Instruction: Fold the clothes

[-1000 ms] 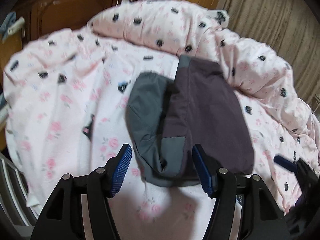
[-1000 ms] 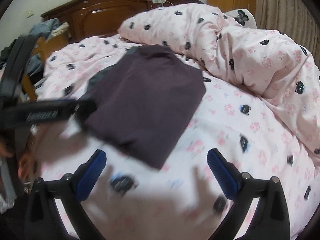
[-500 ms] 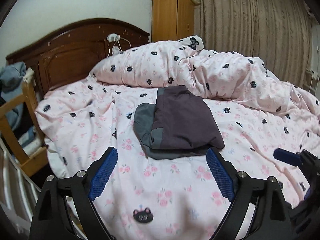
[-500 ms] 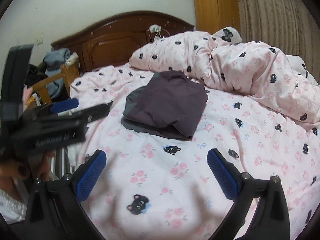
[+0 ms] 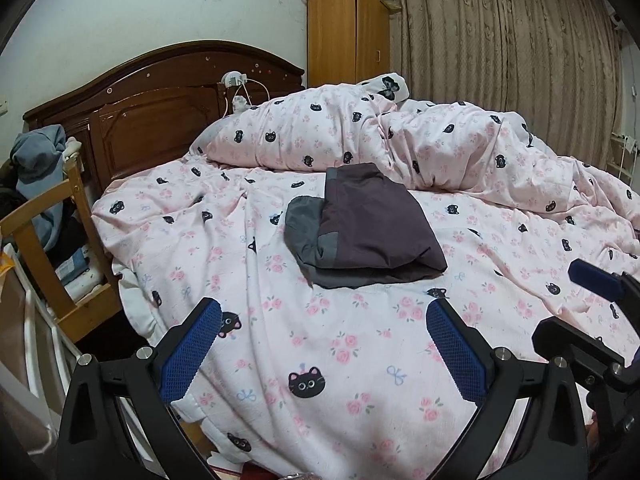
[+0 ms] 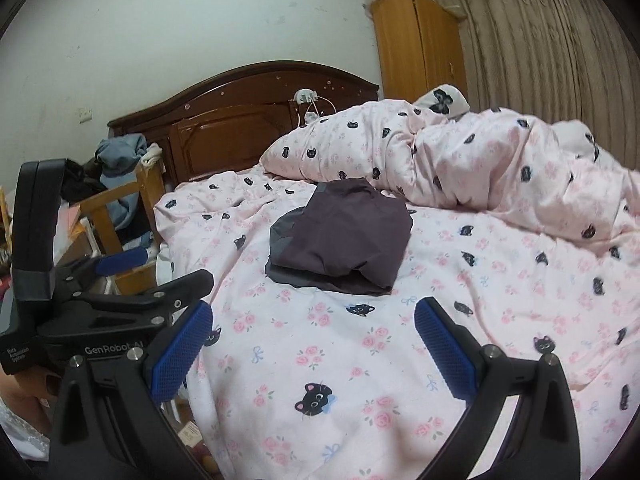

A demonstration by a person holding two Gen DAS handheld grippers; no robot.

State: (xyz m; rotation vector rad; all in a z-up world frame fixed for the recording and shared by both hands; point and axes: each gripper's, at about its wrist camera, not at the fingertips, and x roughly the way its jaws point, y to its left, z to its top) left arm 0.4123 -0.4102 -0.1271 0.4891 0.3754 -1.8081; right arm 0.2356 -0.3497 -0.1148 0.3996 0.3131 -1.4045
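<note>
Left gripper (image 5: 323, 344) jaws opening, nothing between them. Right gripper (image 6: 314, 346) spread wide, empty. Folded dark purple-and-grey garment (image 5: 366, 226) lies ahead of both, well clear of the fingertips, on the pink cat-print bedsheet (image 5: 320, 360).

Left wrist view: looks forward and slightly down from the foot edge of the bed (image 5: 360, 360), between its own blue pads (image 5: 192, 350), toward the headboard (image 5: 160, 92).
Right wrist view: same direction, set just to the right; the left gripper (image 6: 136, 276) shows at its left edge.
Shared: folded garment (image 5: 372, 224) mid-bed, heaped quilt (image 6: 460, 156), headboard, wardrobe (image 6: 420, 44).
</note>
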